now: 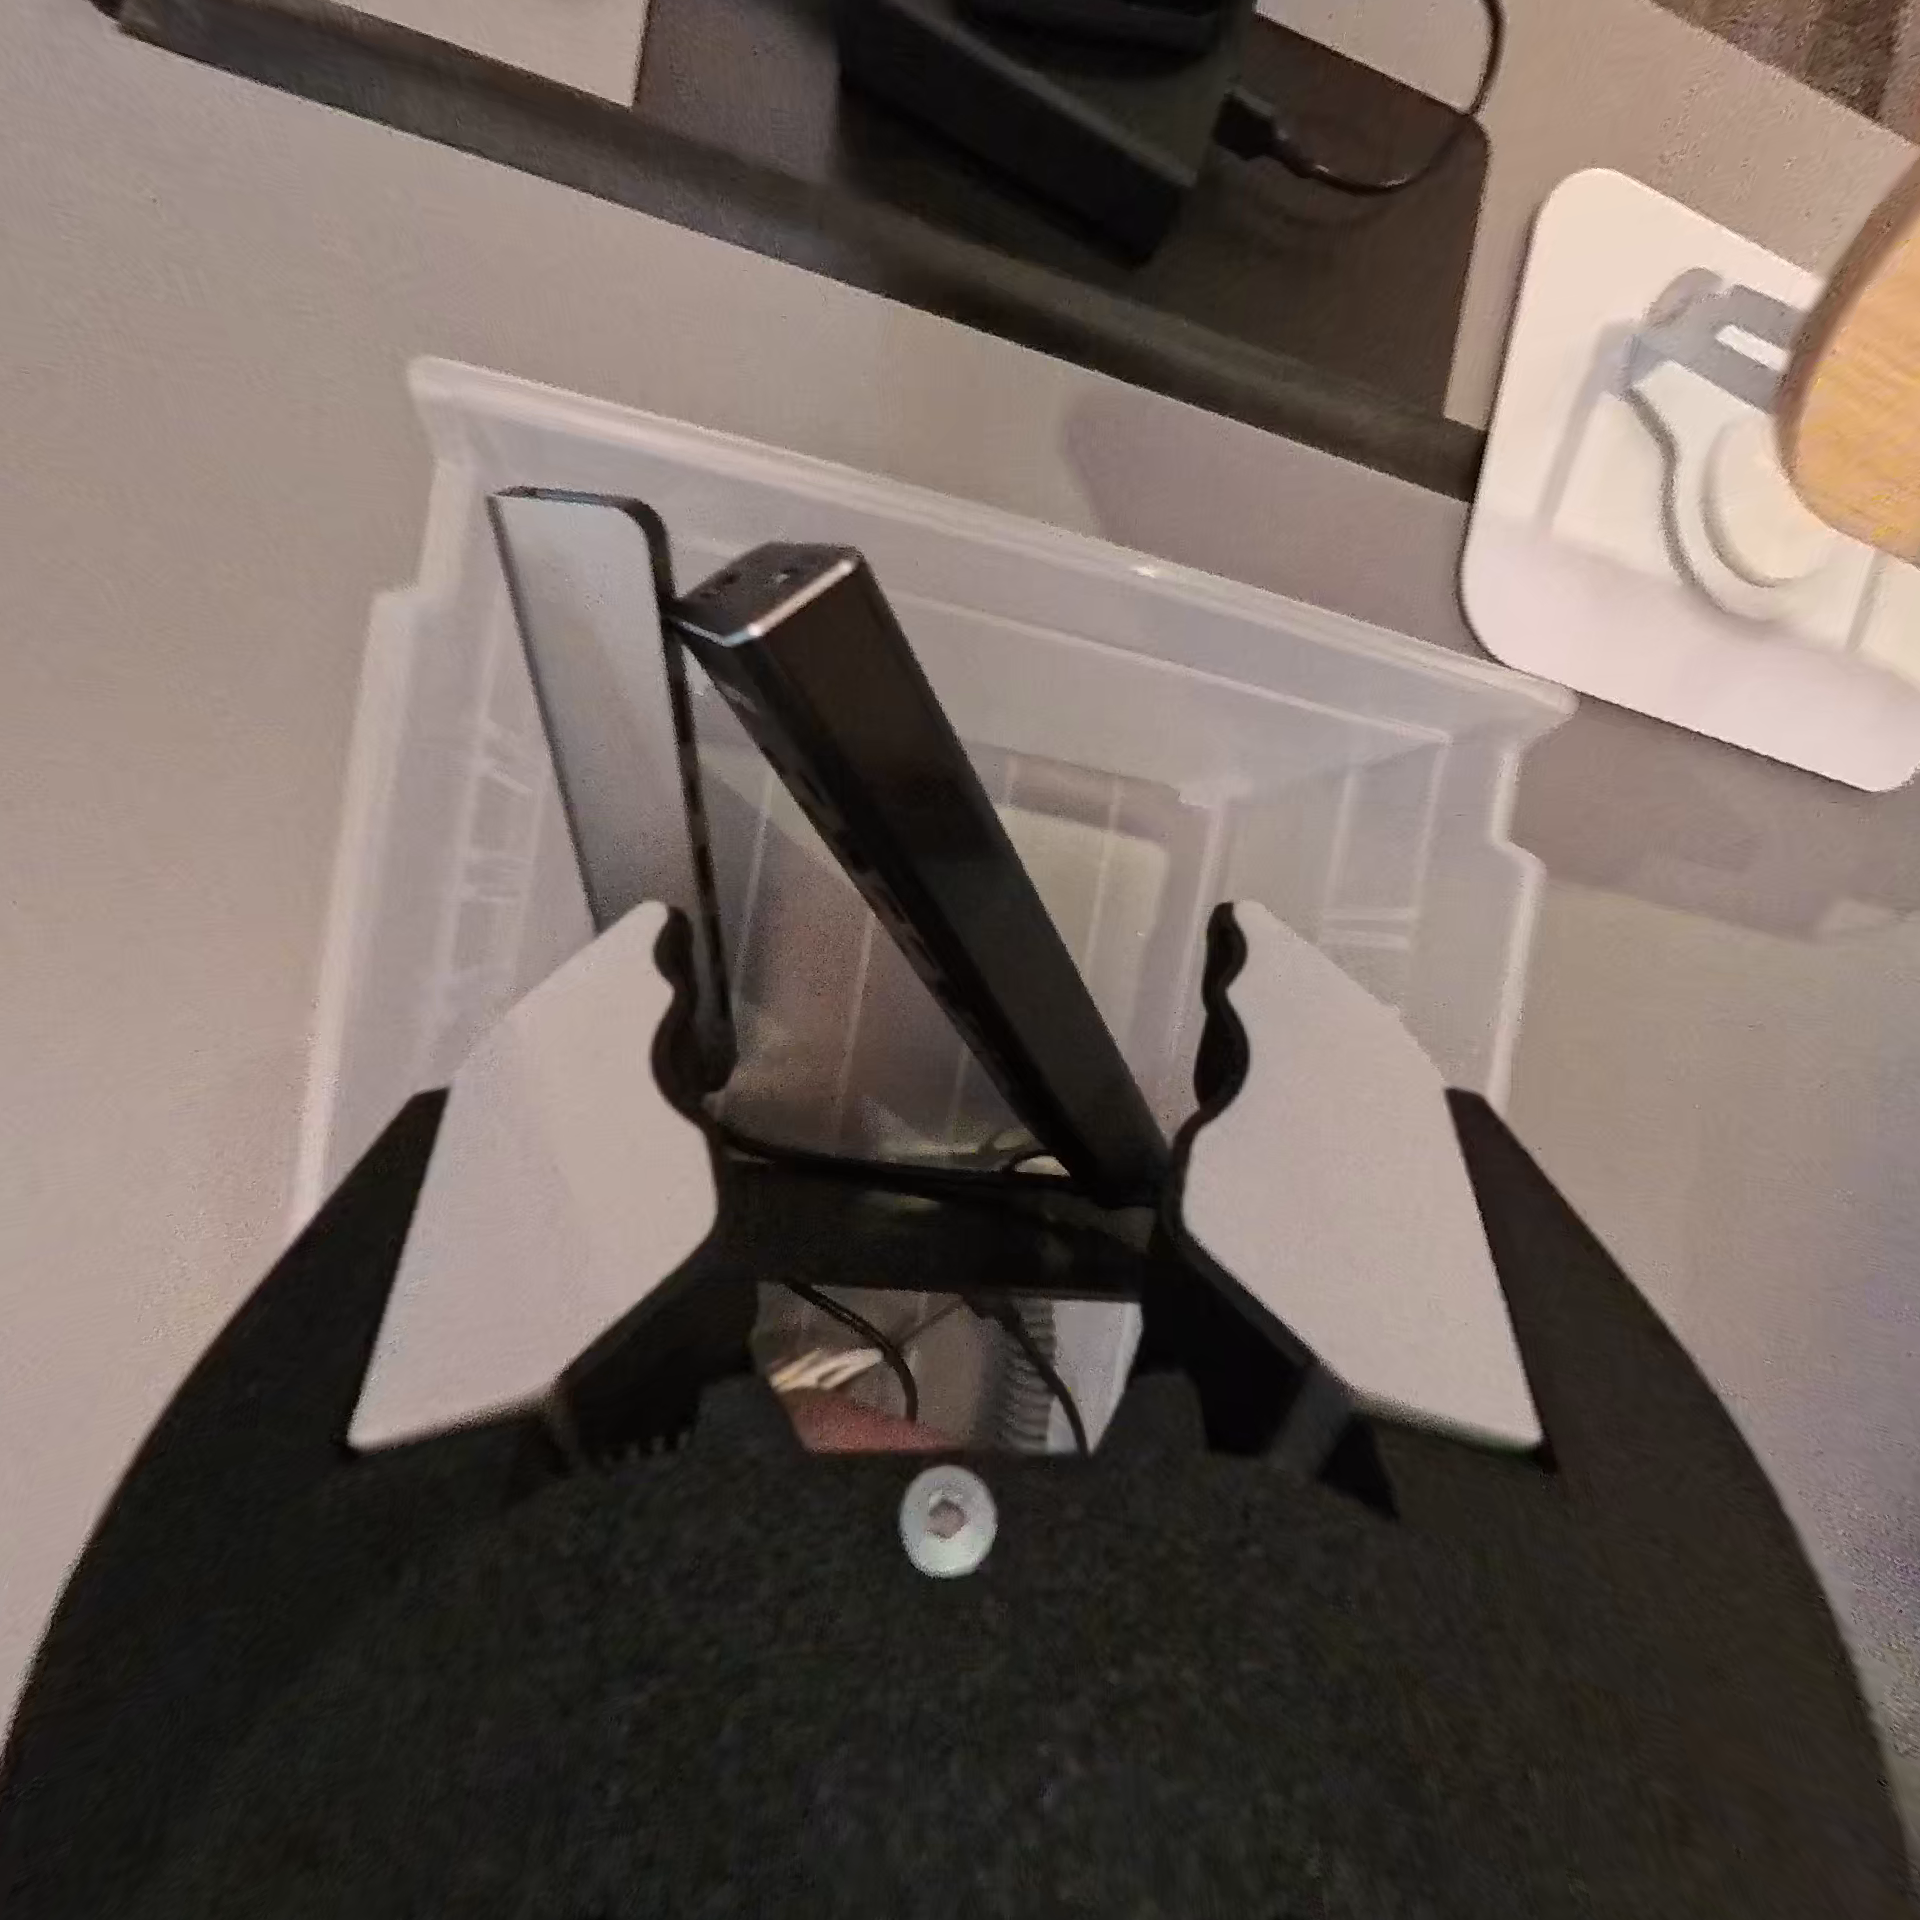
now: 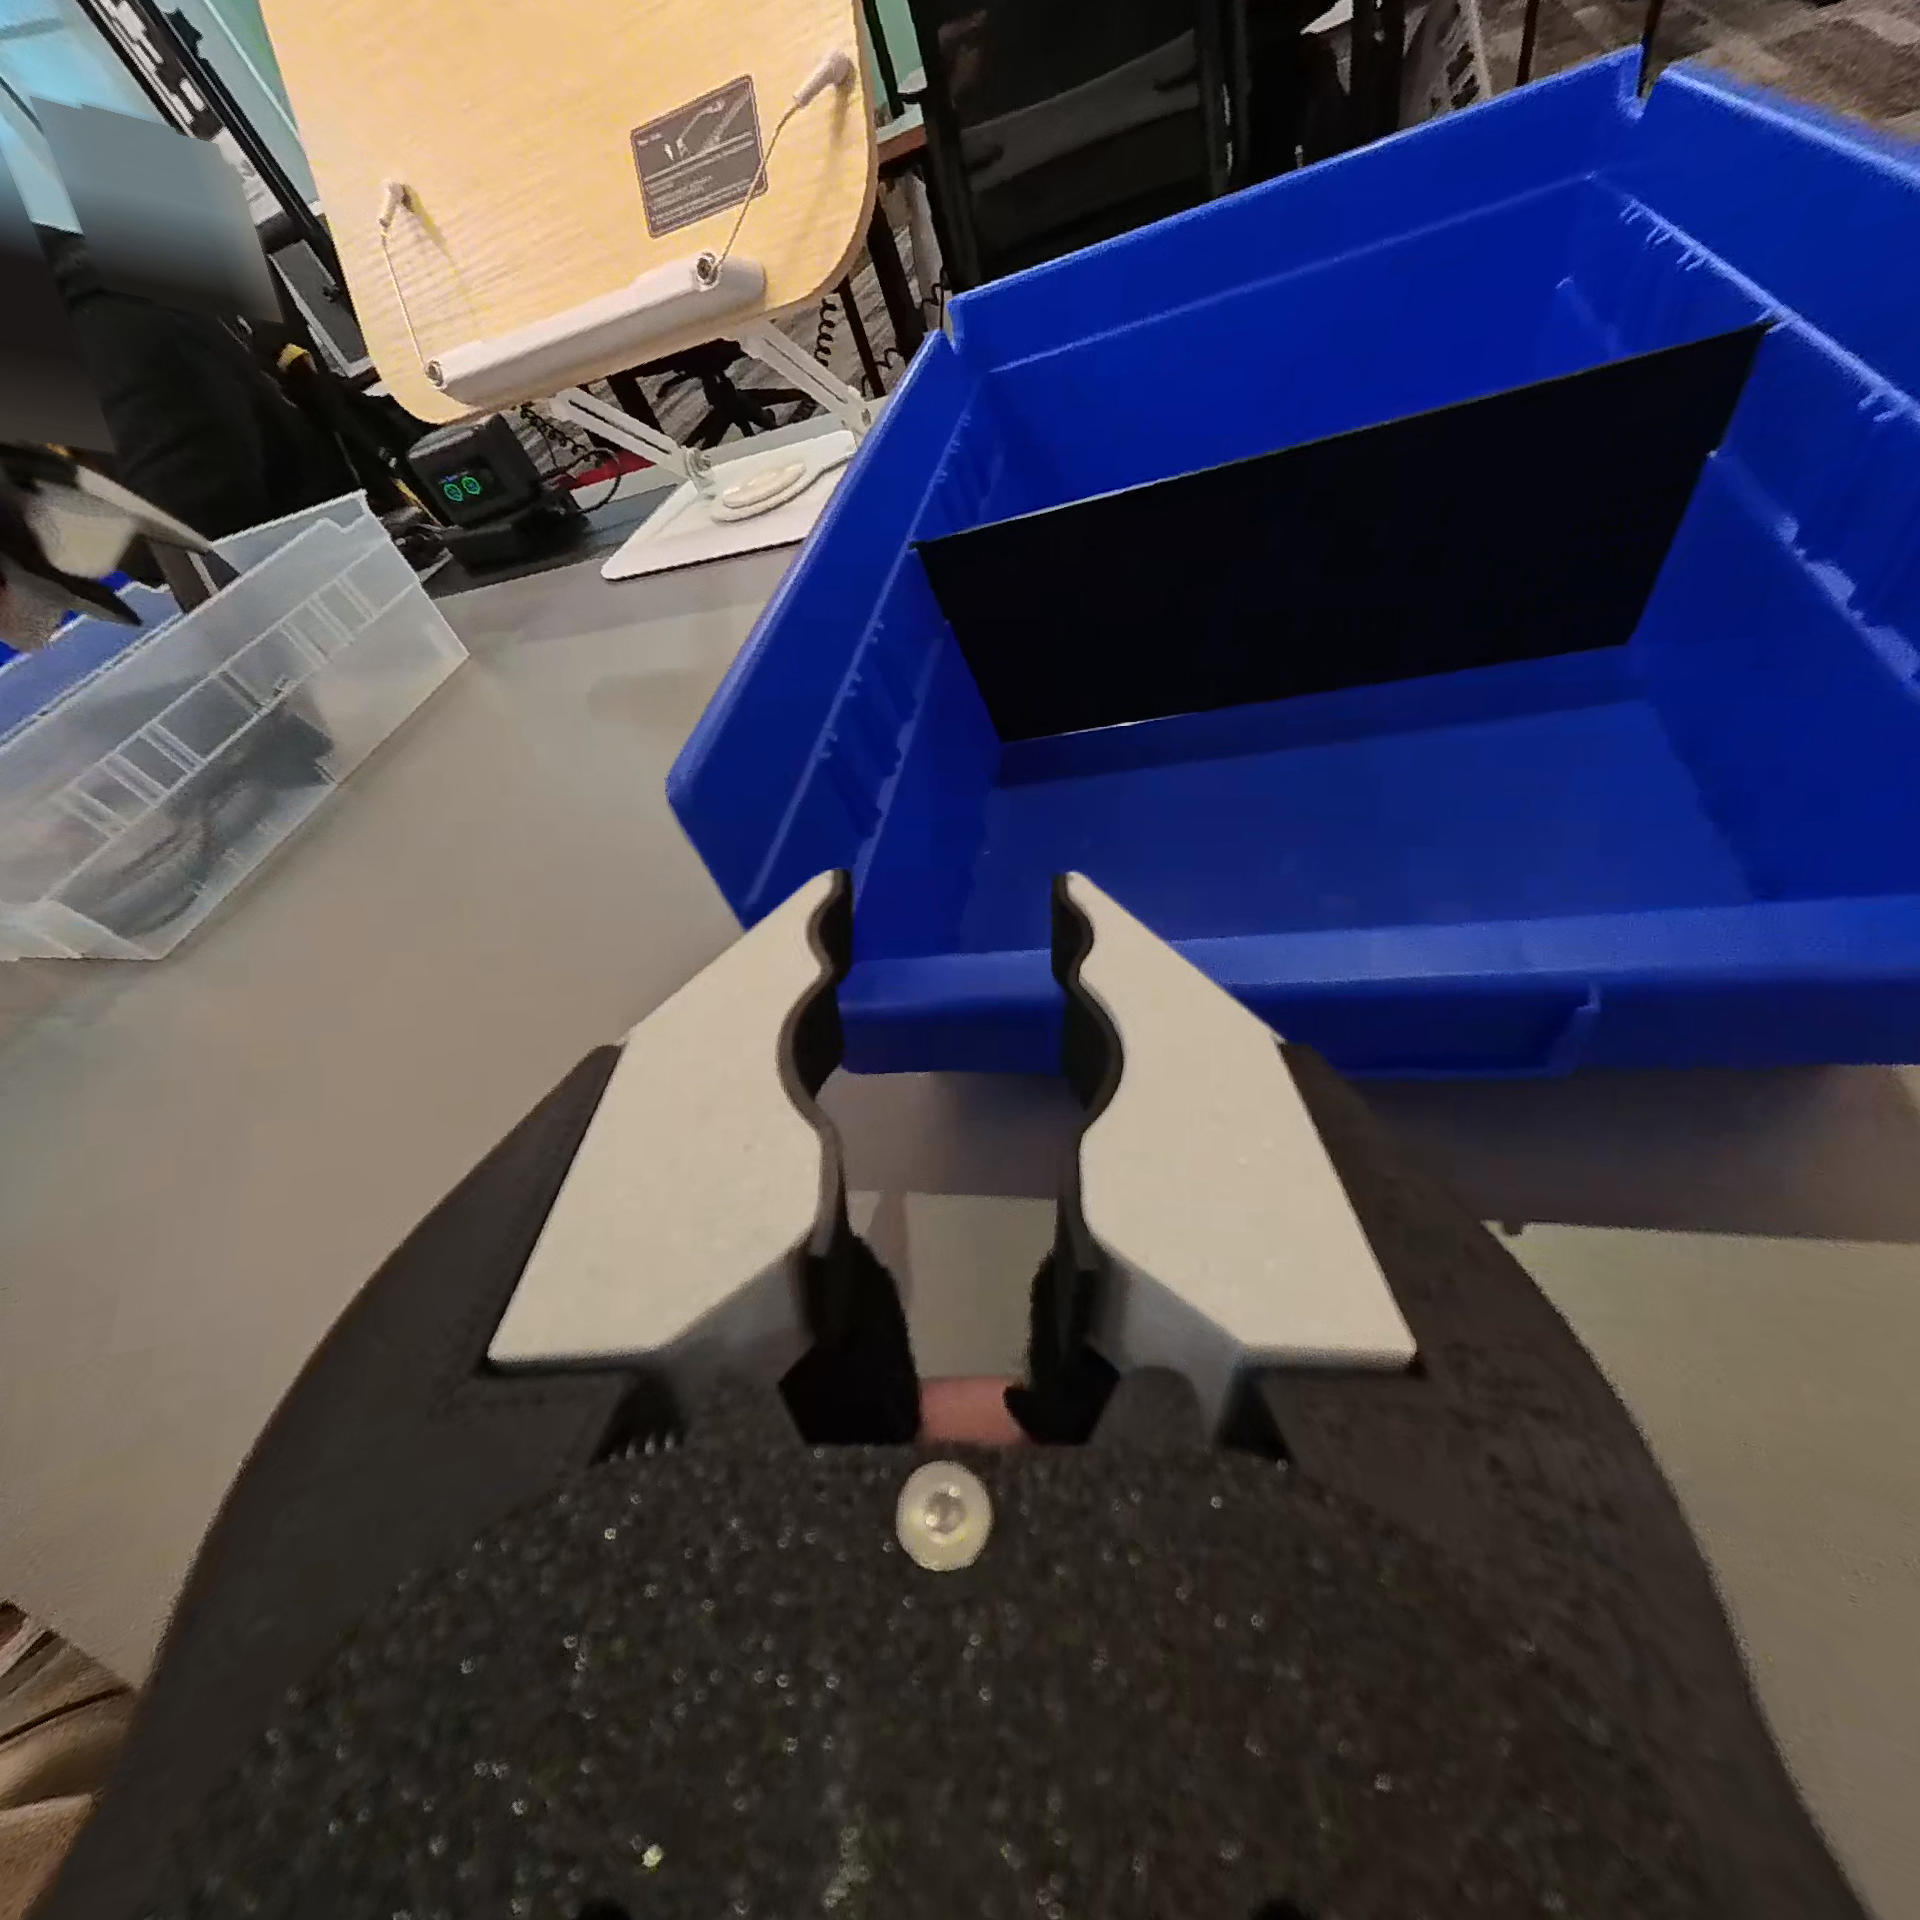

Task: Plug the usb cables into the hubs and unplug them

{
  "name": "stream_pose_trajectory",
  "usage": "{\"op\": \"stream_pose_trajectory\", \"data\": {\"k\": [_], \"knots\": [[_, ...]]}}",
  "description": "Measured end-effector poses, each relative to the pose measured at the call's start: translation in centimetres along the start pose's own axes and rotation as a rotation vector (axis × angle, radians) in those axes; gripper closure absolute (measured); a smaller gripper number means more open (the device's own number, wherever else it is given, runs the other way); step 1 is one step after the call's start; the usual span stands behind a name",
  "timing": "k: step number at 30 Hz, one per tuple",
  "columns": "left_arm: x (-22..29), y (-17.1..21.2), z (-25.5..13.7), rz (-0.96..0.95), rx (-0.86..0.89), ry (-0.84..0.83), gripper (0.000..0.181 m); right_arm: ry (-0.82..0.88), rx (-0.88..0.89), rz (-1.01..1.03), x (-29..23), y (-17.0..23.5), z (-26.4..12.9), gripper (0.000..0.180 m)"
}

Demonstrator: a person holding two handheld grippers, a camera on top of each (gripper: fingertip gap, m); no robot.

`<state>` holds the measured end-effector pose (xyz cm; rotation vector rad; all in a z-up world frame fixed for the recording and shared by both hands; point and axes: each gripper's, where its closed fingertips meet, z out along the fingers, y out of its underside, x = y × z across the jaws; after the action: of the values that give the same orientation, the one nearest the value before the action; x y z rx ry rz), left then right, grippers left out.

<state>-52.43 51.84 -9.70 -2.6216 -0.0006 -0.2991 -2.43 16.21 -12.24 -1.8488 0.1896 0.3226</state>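
Note:
In the left wrist view a clear plastic bin stands on the grey table. Two hubs lean inside it: a grey slab hub on the left and a black bar hub tilted against it. Dark cables lie at the bin's bottom. My left gripper is wide open above the bin, with the black hub's lower end between its fingers, near the right one. My right gripper is open and empty, low over the table in front of a blue bin. The clear bin also shows in the right wrist view.
The blue bin has a black divider and nothing in its near compartment. A white base plate lies right of the clear bin. A black tray with a black box and cable lies beyond. A tilted wooden board stands behind the table. The grippers' ends are close to 60 centimetres from one another.

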Motion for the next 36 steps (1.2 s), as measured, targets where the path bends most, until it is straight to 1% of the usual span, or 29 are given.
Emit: {"op": "stream_pose_trajectory", "data": {"k": [1,4,9,10,12,16,17,19,22,25,28,30,32,34,36], "knots": [[-0.2,0.2,0.4,-0.022,-0.018,0.01,0.089,-0.005,0.0,0.003,-0.1,0.0,-0.1,0.143],[0.9,1.1,1.8,-0.13,-0.103,0.117,0.089,-0.013,-0.01,0.018,0.0,0.3,-0.2,0.143],[0.7,1.3,3.9,-0.21,-0.139,0.142,0.093,-0.048,-0.018,0.055,-0.3,0.4,-0.3,0.142],[0.6,1.5,4.2,-0.225,-0.15,0.153,0.098,-0.047,-0.019,0.054,-0.3,0.5,-0.3,0.142],[0.7,1.8,4.3,-0.238,-0.142,0.191,0.129,-0.047,-0.025,0.054,-0.3,0.6,-0.4,0.142],[0.8,1.6,3.7,-0.171,-0.091,0.249,0.134,-0.046,-0.039,0.057,-0.3,0.9,-0.3,0.142],[0.9,1.5,3.3,-0.151,-0.065,0.258,0.142,-0.043,-0.039,0.053,-0.2,0.9,-0.3,0.142],[1.5,0.8,1.9,-0.107,0.021,0.294,0.149,-0.037,-0.039,0.044,-0.2,0.9,-0.3,0.142],[3.2,-0.5,-1.3,0.031,0.162,0.341,0.15,-0.022,-0.028,0.033,-0.2,0.7,-0.3,0.143],[6.5,-1.2,-6.0,0.206,0.306,0.416,0.15,-0.018,0.014,0.026,-0.2,-0.2,-0.5,0.143],[10.7,-0.8,-11.6,0.372,0.441,0.501,0.15,-0.016,0.093,-0.005,-0.7,-1.7,-1.0,0.143],[13.6,0.6,-15.0,0.455,0.504,0.563,0.15,-0.034,0.115,-0.045,-1.9,-2.4,-1.4,0.14],[16.8,3.1,-17.8,0.521,0.54,0.654,0.151,-0.157,0.067,-0.065,-6.0,-2.8,-1.9,0.136],[19.8,6.8,-19.2,0.577,0.545,0.737,0.151,-0.257,-0.01,-0.117,-10.5,-2.6,-2.0,0.124],[22.4,11.2,-19.0,0.627,0.515,0.786,0.151,-0.328,-0.117,-0.212,-14.7,-1.0,-1.8,0.118]]}}
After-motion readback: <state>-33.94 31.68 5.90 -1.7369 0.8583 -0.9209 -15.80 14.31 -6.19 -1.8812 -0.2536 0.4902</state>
